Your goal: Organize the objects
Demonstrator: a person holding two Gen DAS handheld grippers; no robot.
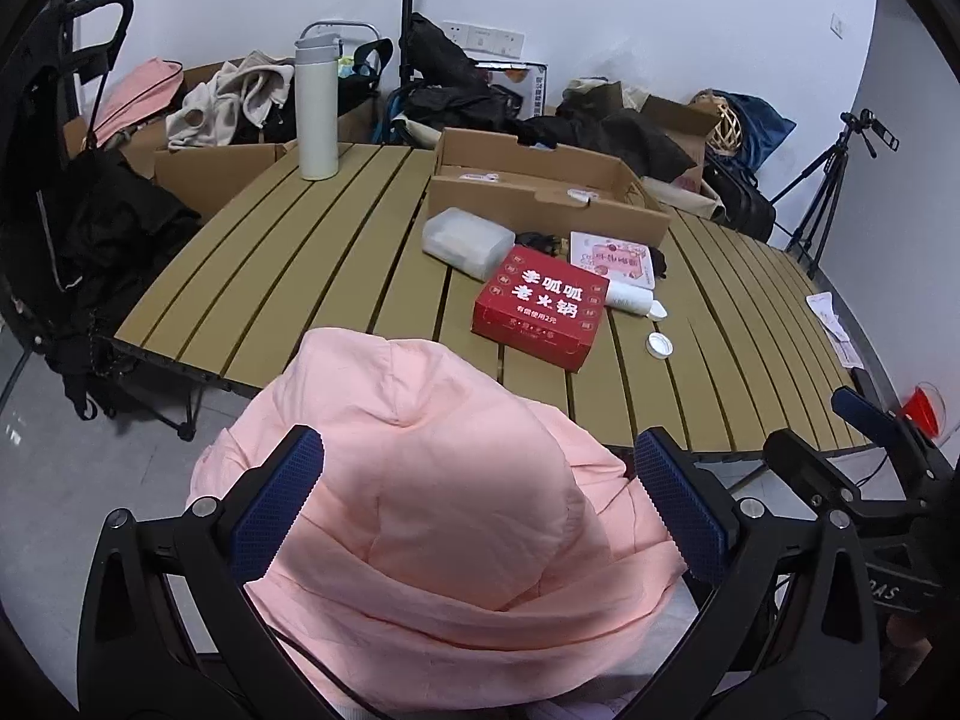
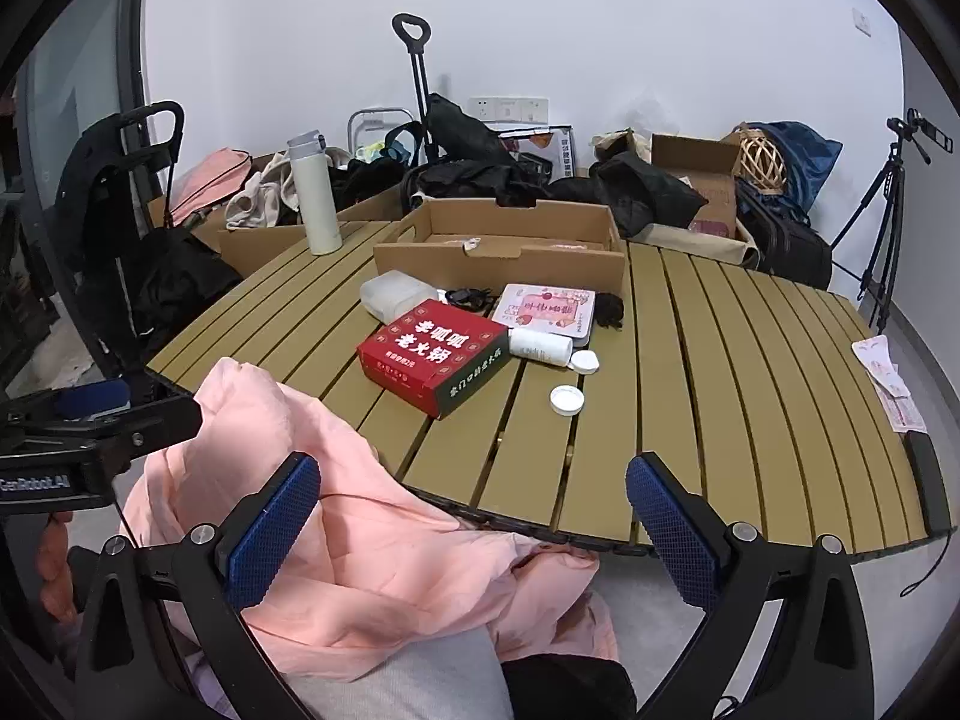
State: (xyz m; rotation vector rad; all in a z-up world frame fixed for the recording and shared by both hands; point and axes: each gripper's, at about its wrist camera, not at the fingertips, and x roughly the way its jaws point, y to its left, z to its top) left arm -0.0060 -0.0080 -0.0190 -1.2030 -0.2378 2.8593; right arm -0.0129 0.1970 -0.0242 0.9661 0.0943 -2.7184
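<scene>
At the far left of the desk [image 1: 336, 252] stands a tall cylindrical white bottle [image 1: 316, 108], smooth, with a grey cap. The desk is made of long tan slats with dark gaps between them. Near its middle lies a frosted plastic container [image 1: 467, 240] with rounded corners, and just behind it a shallow, open cardboard box [image 1: 540, 192]. In front of the container is a red carton [image 1: 540, 315] with white characters. A pink printed tin [image 1: 612, 258] lies to its right. A white bottle [image 1: 630, 300] lies on its side touching the carton, and a small round white cap [image 1: 659, 346] rests apart from it.

A soft, wrinkled pink garment [image 1: 444, 498] hangs over the near edge of the desk; its lower part is cut off by the frame. The small dark items between container and tin are hard to make out.

The left tool [image 1: 480, 504] is wide open, with its blue textured pads on both sides of the garment; whether they touch the cloth I cannot tell. The right tool [image 2: 474, 528] is also wide open. Its left pad [image 2: 273, 531] is against the garment's folds, and its right pad is in front of the desk edge and holds nothing.
</scene>
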